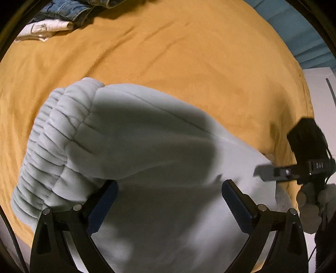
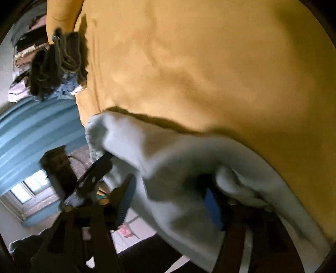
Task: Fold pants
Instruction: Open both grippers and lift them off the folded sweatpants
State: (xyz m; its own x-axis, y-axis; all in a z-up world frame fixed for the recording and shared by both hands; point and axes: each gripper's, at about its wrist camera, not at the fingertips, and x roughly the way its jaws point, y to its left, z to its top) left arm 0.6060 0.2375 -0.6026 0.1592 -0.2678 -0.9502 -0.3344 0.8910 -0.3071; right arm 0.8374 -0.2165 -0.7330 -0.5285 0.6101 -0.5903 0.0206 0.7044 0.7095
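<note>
Light grey sweatpants [image 1: 147, 142] lie on a mustard-yellow bed cover [image 1: 168, 52], with the ribbed elastic waistband [image 1: 52, 136] bunched at the left. My left gripper [image 1: 169, 201] hovers over the cloth with its jaws wide apart and nothing between them. My right gripper shows in the left wrist view [image 1: 271, 172] at the pants' right edge. In the right wrist view the right gripper [image 2: 168, 199] has its jaws apart with a fold of the grey pants [image 2: 168, 163] draped between and over them. The view is blurred, so I cannot tell if it grips.
Folded jeans [image 1: 69, 8] and a white garment [image 1: 46, 29] lie at the bed's far left corner. A dark clothes pile [image 2: 56, 65] sits at the bed edge. Teal curtain [image 2: 31, 134], window and floor lie beyond the edge. A white surface [image 1: 321, 88] stands at the right.
</note>
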